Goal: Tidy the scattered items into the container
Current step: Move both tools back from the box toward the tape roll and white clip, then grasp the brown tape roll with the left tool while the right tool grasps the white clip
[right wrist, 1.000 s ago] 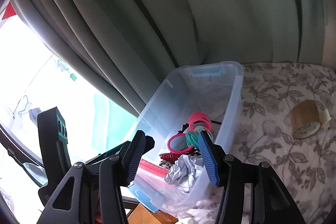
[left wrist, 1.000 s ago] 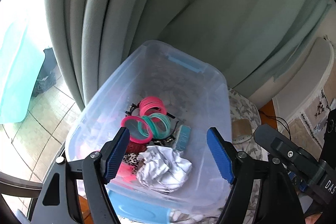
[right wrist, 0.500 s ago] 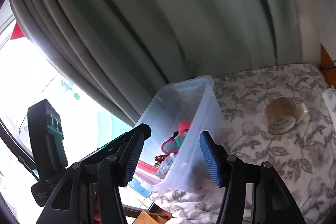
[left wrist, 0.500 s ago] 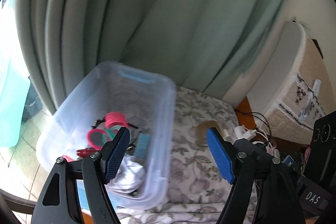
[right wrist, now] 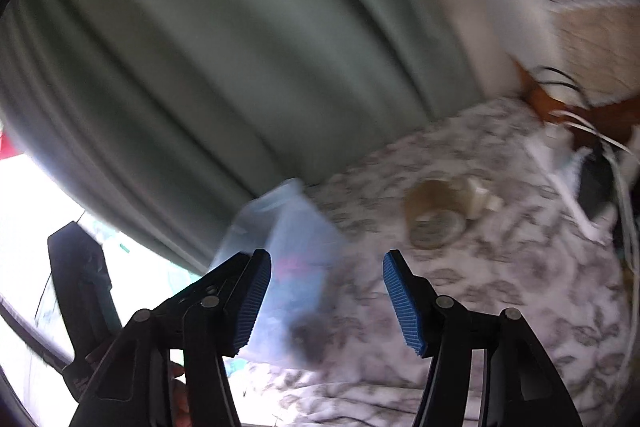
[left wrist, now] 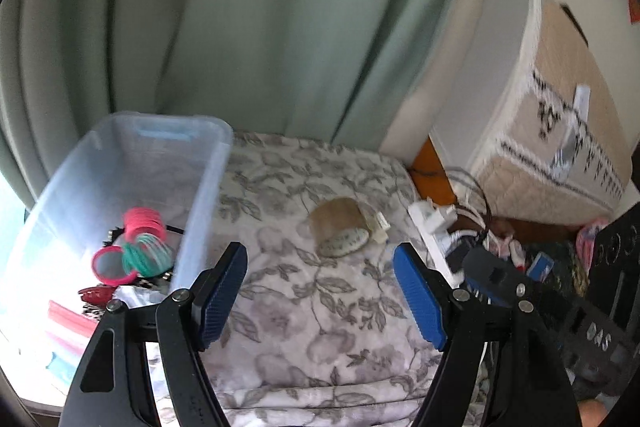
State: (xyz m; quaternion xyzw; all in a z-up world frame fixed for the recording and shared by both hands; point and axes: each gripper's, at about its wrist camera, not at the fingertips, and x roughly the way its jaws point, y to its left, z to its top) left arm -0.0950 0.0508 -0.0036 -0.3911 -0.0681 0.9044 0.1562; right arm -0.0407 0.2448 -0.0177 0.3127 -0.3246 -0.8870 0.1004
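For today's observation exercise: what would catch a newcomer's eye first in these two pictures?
The clear plastic bin at left, holding pink and teal rings. Right of it, alone on the floral cloth, lies a brown tape roll. Blue-padded jaws of the left hand-held gripper stand empty in front.

Pale green curtains [left wrist: 248,27] hang behind a surface spread with a grey floral cloth [left wrist: 320,307], bright window daylight [right wrist: 36,211] at left, a cream wall [left wrist: 472,39] at right.

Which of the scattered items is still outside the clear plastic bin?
The brown roll of packing tape, lying alone on the floral cloth. The pink bangles, teal bangles and round pink mirror are already inside the clear plastic bin.
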